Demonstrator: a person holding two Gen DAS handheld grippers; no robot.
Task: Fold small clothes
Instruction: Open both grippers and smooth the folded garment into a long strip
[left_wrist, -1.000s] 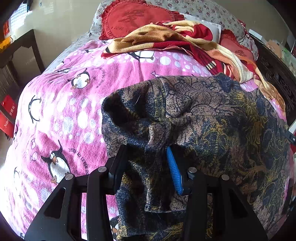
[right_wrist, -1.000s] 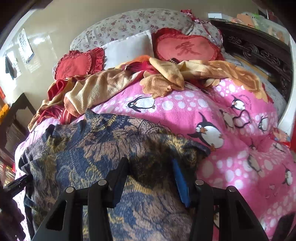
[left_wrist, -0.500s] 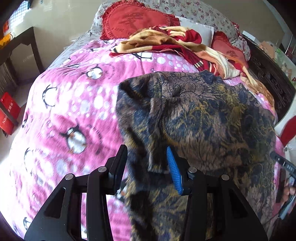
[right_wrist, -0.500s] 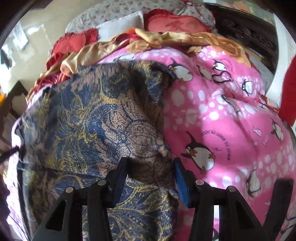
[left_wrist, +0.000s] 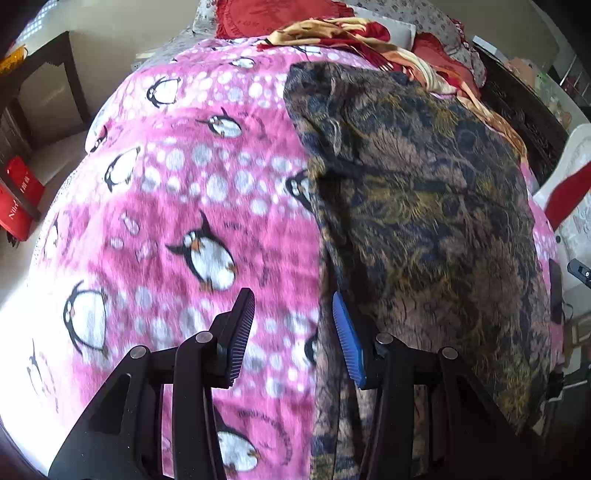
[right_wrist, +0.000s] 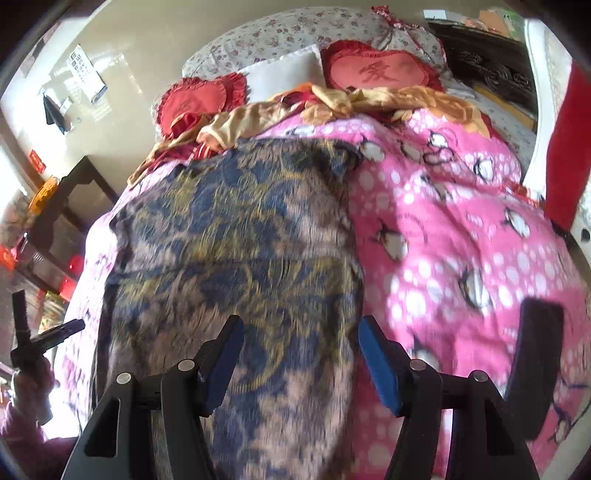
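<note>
I see a dark patterned garment (left_wrist: 424, 206) in navy, gold and brown lying on the bed, spread lengthwise over a pink penguin blanket (left_wrist: 177, 206). In the left wrist view my left hand-held gripper (left_wrist: 293, 332) has its fingers spread; the black finger (left_wrist: 240, 325) hangs over bare blanket, while the blue-padded finger (left_wrist: 347, 339) sits right at the garment's left edge, with only a thin strip of cloth showing in the gap. I cannot tell whether that pad touches the fabric.

In the right wrist view the garment (right_wrist: 236, 251) runs from the near edge of the bed up toward the pillows, and my right hand-held gripper (right_wrist: 299, 354) is also spread wide, with the garment's near right part showing between the fingers and nothing pinched. The blanket (right_wrist: 461, 240) lies bare to the right of it.

At the head of the bed sit two red heart-shaped cushions (right_wrist: 376, 70), a white pillow (right_wrist: 284, 74), and a crumpled yellow and red cloth (right_wrist: 332, 107) just beyond the garment's far end
</note>
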